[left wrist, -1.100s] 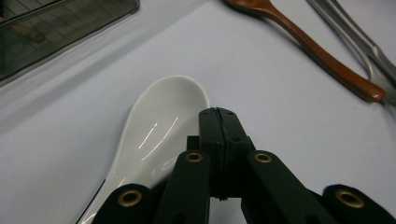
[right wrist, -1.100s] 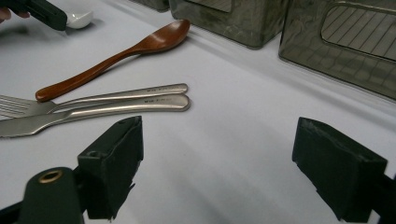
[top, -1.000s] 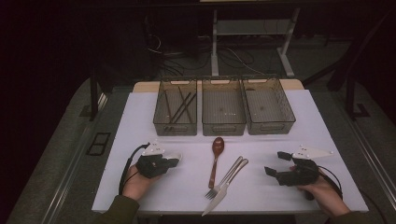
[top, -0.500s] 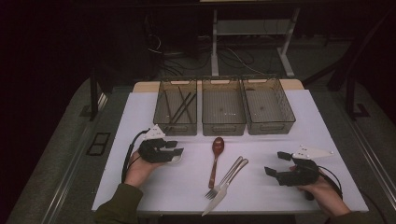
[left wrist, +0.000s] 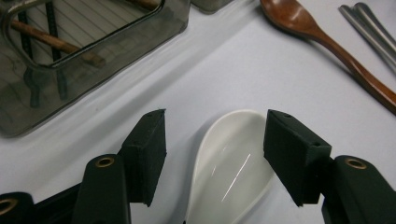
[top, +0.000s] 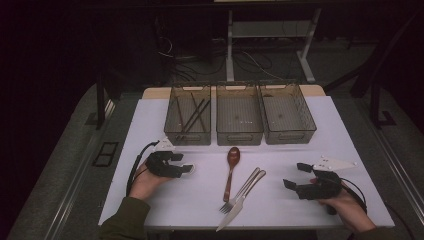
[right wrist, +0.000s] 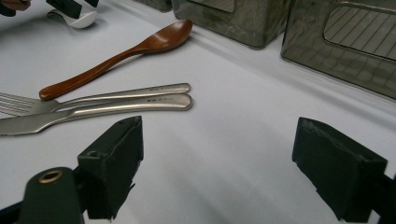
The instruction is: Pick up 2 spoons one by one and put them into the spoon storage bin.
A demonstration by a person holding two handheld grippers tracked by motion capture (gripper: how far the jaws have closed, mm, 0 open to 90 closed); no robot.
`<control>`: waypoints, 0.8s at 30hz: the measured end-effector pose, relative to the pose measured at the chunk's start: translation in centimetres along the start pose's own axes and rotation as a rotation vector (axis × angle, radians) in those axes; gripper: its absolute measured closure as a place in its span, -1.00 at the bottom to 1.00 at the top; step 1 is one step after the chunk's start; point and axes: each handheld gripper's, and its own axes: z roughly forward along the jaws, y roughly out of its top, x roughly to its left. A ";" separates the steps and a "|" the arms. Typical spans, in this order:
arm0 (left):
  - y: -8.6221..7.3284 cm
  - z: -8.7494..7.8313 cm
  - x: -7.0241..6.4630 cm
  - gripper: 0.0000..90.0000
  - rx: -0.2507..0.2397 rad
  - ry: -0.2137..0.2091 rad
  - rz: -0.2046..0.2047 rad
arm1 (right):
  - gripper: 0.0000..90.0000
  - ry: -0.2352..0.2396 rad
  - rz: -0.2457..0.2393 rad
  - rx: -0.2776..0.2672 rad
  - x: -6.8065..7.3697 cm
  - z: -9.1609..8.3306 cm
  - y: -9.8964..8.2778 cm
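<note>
Lying on the white table (top: 150, 130), a white ceramic spoon (left wrist: 231, 163) sits between the pads of the left gripper (left wrist: 215, 156), whose jaws have just been opening; a clear gap shows on each side of the bowl, so the pads do not press it. In the high view the left gripper (top: 186, 165) is at the table's left, just in front of the leftmost of three grey wire-lined bins (top: 188, 116), which holds dark chopsticks (top: 192, 116). The middle bin (top: 239, 117) and the right bin (top: 287, 115) stand side by side with it. At the table's centre a brown wooden spoon (top: 231, 170) lies with its bowl toward the bins, and just to its right a steel fork (top: 242, 189) and knife (top: 241, 201) lie together, slanted. The right gripper (top: 295, 176) rests at the table's right in the person's hand, its jaws spread wide with only bare table between them in the right gripper view (right wrist: 217, 168).
</note>
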 end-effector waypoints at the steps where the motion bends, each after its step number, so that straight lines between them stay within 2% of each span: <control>1: 0.0 0.0 0.0 -0.16 0.003 -0.003 0.001 | -0.64 0.000 -0.002 0.000 0.0 0.0 0.0; 4: -0.2 0.0 0.0 -0.17 0.001 -0.002 -0.013 | -0.64 0.000 -0.001 0.001 0.0 0.0 0.0; 8: -0.3 0.0 0.2 -0.17 0.022 -0.010 0.013 | -0.64 0.000 -0.001 0.000 0.0 0.0 0.0; 10: -0.3 0.2 0.0 -0.17 0.015 -0.014 0.001 | -0.64 0.000 -0.001 0.000 0.0 0.0 0.0; 14: -0.4 0.2 0.0 -0.17 0.039 -0.021 0.032 | -0.64 0.000 0.000 0.000 0.0 0.0 0.0; 16: -0.4 0.3 -0.2 -0.17 0.045 -0.024 0.027 | -0.64 -0.001 -0.001 0.000 0.0 0.0 0.0; 19: -0.4 0.3 -0.3 -0.16 0.062 -0.031 0.047 | -0.64 -0.001 -0.001 0.000 0.0 0.0 0.0; 24: -0.4 0.3 -0.6 -0.04 0.077 -0.054 0.074 | -0.64 -0.002 -0.002 0.000 0.0 0.0 0.0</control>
